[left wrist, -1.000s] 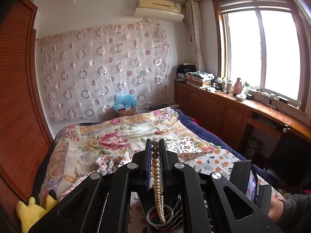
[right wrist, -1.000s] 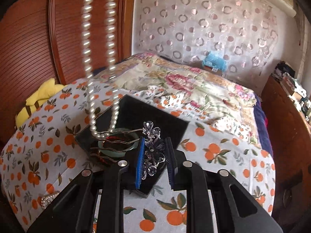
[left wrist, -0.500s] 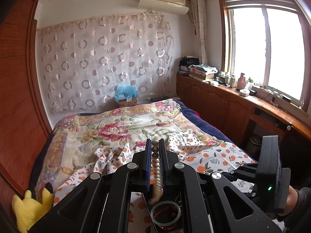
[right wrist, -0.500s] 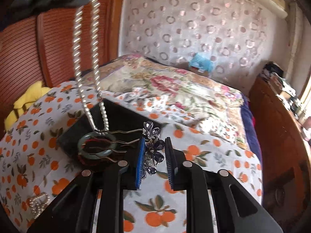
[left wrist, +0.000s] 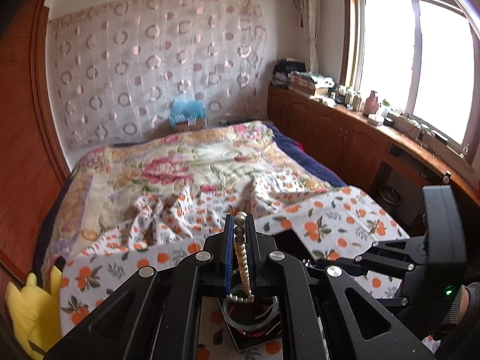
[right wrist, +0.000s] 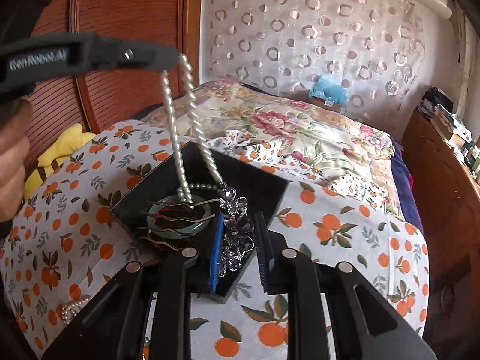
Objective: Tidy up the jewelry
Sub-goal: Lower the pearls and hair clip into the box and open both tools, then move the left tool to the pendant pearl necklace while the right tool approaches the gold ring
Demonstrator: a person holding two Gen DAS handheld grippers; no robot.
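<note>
My left gripper (left wrist: 239,225) is shut on a pearl necklace (left wrist: 241,258), which hangs down into the black tray (right wrist: 258,180); its lower end (right wrist: 204,186) lies on the tray floor. The left gripper also shows in the right wrist view (right wrist: 168,58). A green bangle (right wrist: 177,219) lies in the tray over red cord. My right gripper (right wrist: 238,240) is shut on a purple crystal flower hair comb (right wrist: 237,234), whose wavy prongs (right wrist: 180,207) reach over the bangle. In the left wrist view the right gripper (left wrist: 441,240) sits at the right.
The tray sits on an orange-print cloth (right wrist: 330,234) over the bed. Another pearl piece (right wrist: 73,306) lies on the cloth at the lower left. A yellow plush toy (right wrist: 64,147) lies by the wooden wall. A wooden cabinet (left wrist: 345,132) runs along the window side.
The left gripper has come down, so the necklace's end now rests in the tray. The right gripper has shifted the hair comb slightly over the tray.
</note>
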